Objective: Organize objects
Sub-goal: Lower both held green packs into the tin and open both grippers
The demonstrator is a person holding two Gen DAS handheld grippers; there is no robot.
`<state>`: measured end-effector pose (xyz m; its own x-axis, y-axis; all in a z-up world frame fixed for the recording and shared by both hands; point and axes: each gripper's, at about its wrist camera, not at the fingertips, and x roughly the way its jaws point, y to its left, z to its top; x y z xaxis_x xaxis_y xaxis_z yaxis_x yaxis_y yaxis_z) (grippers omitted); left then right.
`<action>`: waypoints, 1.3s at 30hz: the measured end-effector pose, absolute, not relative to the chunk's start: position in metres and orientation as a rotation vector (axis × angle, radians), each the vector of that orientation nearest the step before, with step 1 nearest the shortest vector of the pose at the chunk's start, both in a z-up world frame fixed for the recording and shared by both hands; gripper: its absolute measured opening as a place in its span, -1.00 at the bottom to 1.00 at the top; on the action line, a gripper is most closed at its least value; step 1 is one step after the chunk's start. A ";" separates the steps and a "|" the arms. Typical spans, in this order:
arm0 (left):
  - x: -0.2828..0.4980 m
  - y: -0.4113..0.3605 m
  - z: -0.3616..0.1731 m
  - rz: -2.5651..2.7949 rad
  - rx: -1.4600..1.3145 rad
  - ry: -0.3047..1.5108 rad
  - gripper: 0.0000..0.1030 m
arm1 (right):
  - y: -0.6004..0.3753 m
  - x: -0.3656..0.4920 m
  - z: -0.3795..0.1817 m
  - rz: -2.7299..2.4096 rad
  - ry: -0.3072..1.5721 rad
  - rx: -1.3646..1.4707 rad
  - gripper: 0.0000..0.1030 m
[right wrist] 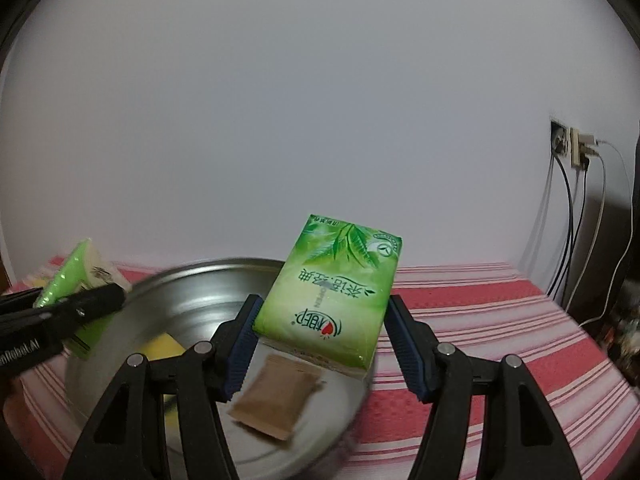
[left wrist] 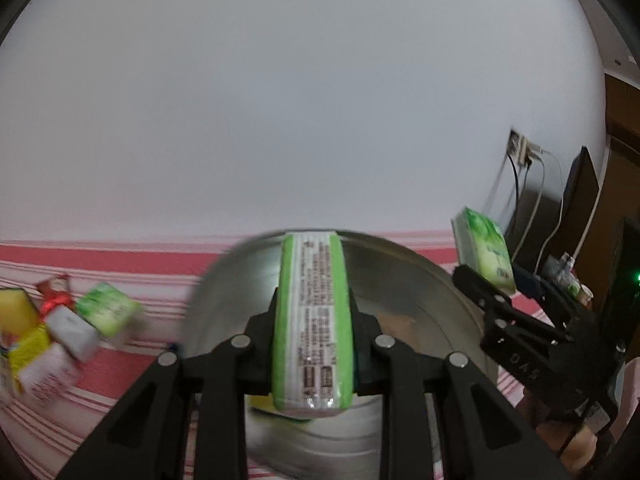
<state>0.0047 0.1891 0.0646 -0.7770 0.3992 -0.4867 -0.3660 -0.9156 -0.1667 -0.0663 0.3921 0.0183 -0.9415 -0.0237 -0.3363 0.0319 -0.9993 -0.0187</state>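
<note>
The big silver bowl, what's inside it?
Inside the silver bowl lie a brown packet and something yellow. The held tissue pack and the right gripper hide parts of the bottom.

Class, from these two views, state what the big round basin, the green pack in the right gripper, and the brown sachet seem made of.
Basin: looks like bare metal, probably steel, with a grey sheen and blurred reflections.
Green pack: glossy plastic film, judging by highlights on its printed wrap; contents unseen.
Brown sachet: matte, paper-like or dull film; too blurred to tell.

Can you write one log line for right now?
left gripper: holds tissue pack | right gripper: holds green pack | both over metal bowl
</note>
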 end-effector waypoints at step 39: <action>0.037 0.223 0.043 2.766 -0.572 0.026 1.00 | 0.431 -0.044 0.020 -3.204 -0.109 0.422 0.27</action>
<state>0.0373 0.2234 0.0435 -0.8704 0.3014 -0.3894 -0.3086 -0.9501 -0.0457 -0.0444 0.4311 0.0200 -0.9617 0.0820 -0.2614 -0.0996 -0.9935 0.0549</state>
